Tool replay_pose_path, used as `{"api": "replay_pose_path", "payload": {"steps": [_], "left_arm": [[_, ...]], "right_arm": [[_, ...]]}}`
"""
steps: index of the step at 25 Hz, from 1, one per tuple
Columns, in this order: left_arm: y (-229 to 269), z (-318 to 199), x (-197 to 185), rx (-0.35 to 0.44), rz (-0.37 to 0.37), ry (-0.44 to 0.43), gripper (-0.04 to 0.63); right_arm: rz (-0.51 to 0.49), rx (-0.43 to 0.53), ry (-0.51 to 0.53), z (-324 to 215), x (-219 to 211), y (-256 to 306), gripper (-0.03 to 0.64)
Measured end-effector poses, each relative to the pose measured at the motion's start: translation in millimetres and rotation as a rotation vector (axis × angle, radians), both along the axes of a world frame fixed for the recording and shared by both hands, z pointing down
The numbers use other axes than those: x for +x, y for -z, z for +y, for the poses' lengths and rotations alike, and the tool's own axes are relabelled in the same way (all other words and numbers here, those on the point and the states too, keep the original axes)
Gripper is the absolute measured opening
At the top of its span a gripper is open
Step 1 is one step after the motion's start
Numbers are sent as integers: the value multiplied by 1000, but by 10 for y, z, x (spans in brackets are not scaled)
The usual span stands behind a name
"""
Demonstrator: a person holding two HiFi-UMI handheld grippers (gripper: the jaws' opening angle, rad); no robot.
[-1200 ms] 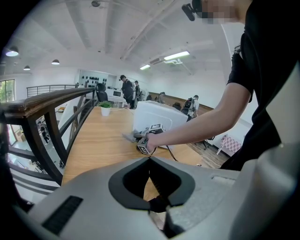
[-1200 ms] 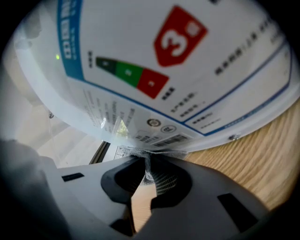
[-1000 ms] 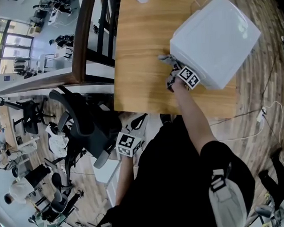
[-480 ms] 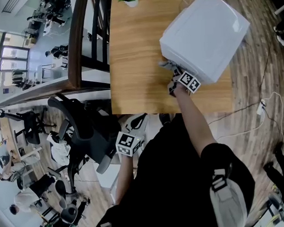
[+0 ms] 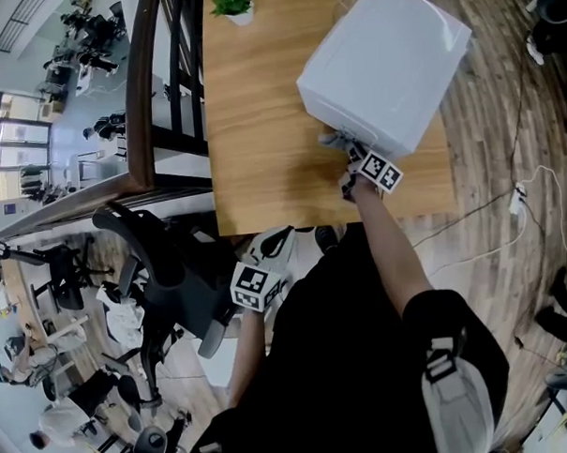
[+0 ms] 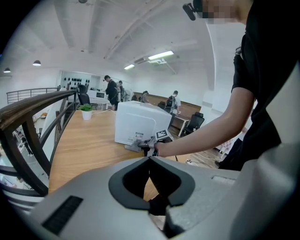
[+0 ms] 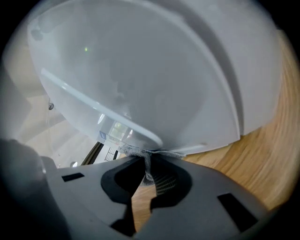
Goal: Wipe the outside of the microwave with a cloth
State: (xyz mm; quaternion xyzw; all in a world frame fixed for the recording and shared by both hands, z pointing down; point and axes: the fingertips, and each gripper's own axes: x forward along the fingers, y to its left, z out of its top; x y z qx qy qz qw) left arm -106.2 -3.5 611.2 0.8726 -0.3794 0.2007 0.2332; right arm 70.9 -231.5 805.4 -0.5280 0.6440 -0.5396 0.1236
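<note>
- Head view: the microwave (image 5: pixel 384 66) stands on the bench (image 5: pixel 260 128), at the end far from the small plant (image 5: pixel 231 2). The right tool (image 5: pixel 349 152) presses the cloth (image 5: pixel 332 139) against the microwave's low near side. I think it is held so low in order to wipe the bottom edge. The left tool (image 5: pixel 269 259) hangs well apart from the microwave, beyond the bench edge, probably because one tool is enough for wiping.
- Compared with one second before, the cloth stays at the same low side of the microwave. The whole scene only sits higher in the view, and the left tool has not moved.
- Left gripper view: the left tool (image 6: pixel 150 158) has its jaws together with nothing between them. The microwave (image 6: pixel 136 124) is far in front of it.
- Right gripper view: the right tool (image 7: pixel 147 164) is clamped on the cloth (image 7: pixel 150 176), which touches the microwave (image 7: pixel 154 70) just above the bench (image 7: pixel 248 154).
</note>
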Motion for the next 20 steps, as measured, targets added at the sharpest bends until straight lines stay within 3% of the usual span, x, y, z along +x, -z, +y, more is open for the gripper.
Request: {"api": "replay_pose_path", "payload": {"steps": [5, 20], "left_arm": [[28, -2, 71, 46, 6, -42, 2], [81, 114, 208, 53, 30, -113, 2]], "right_arm": [[13, -7, -23, 161, 207, 7, 37], [59, -6, -90, 572, 747, 89, 37]]}}
